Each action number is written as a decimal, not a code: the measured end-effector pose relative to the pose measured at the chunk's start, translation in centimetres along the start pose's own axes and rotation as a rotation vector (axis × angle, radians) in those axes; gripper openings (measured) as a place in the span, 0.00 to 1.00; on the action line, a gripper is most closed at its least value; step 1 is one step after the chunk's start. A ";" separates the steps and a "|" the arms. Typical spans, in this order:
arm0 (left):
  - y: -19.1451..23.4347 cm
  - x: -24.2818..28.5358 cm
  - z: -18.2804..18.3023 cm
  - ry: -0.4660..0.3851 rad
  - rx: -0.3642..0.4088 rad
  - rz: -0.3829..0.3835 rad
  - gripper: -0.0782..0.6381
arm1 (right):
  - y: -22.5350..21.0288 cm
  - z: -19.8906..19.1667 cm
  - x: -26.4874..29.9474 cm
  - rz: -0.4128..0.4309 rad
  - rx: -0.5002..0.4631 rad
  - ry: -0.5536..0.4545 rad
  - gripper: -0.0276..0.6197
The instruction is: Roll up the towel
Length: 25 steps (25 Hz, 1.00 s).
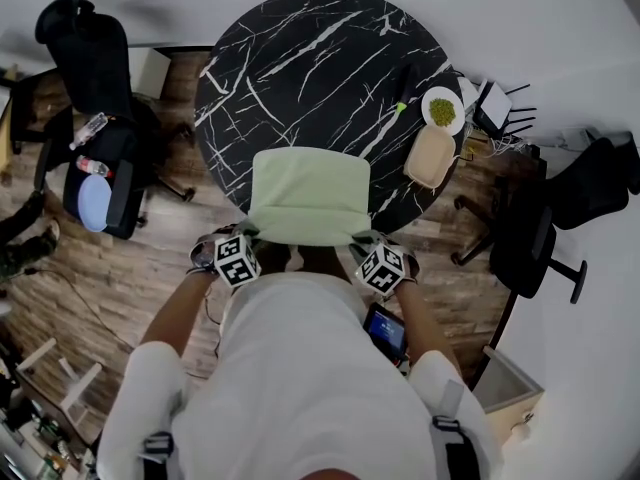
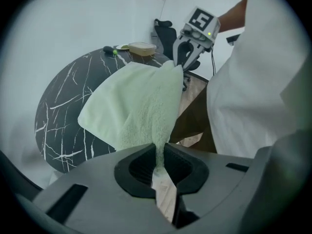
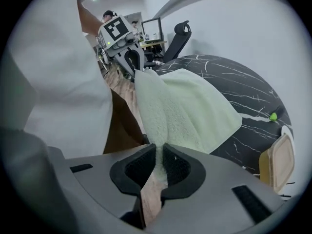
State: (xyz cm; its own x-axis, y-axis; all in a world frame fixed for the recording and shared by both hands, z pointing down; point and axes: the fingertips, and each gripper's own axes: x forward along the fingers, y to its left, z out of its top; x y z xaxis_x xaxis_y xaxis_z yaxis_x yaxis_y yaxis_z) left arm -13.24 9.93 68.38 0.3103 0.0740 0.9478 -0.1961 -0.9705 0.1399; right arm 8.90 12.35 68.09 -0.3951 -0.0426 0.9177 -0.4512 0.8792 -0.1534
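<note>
The person's white shirt (image 1: pixel 300 388) fills the bottom of the head view, with a lit phone (image 1: pixel 385 330) at the right hip. Just past it, the left gripper (image 1: pixel 246 234) and right gripper (image 1: pixel 371 240) each pinch a near corner of the pale green towel (image 1: pixel 310 196). Its near edge overhangs the rim of the round black marble table (image 1: pixel 300 58). The tabletop beyond the towel is mostly bare. At the right rim sit a bowl (image 1: pixel 442 110) of green food, a beige container (image 1: pixel 430 155) and a small green ball (image 1: pixel 401 107). A black office chair (image 1: pixel 95 118) stands to the left and a second office chair (image 1: pixel 545 228) to the right. The gripper cubes carry black-and-white square patterns.

In the left gripper view, the jaws are almost together, clamped on a towel corner. The cloth (image 2: pixel 136 106) stretches taut to the right gripper (image 2: pixel 183 57), sloping down onto the table (image 2: pixel 63 111).

In the right gripper view, the jaws likewise grip a corner of the towel (image 3: pixel 185 111), with the left gripper (image 3: pixel 130 60) opposite. The ball (image 3: pixel 273 116) and container (image 3: pixel 278 160) lie well apart from the cloth.
</note>
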 end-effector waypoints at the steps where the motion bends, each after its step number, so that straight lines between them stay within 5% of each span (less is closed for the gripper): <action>1: -0.5 -0.1 -0.1 0.003 0.000 -0.015 0.16 | 0.5 -0.2 -0.2 0.017 0.004 0.004 0.09; 6: -1.5 -0.1 -0.5 0.028 0.001 -0.064 0.16 | 1.9 -0.5 -0.5 0.075 0.016 0.027 0.10; 11: 2.0 -2.1 1.1 -0.033 -0.090 -0.061 0.16 | -1.4 2.1 -3.1 0.075 0.084 -0.057 0.10; 25: 11.8 -0.6 4.1 0.002 -0.176 0.002 0.16 | -10.8 5.2 -0.6 -0.039 0.133 -0.080 0.10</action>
State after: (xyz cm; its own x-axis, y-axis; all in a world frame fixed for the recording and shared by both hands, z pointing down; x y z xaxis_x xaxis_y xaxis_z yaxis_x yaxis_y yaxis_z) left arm -11.98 -2.52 68.30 0.3077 0.0729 0.9487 -0.3563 -0.9157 0.1859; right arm 9.84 0.44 67.29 -0.4355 -0.1177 0.8925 -0.5674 0.8056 -0.1706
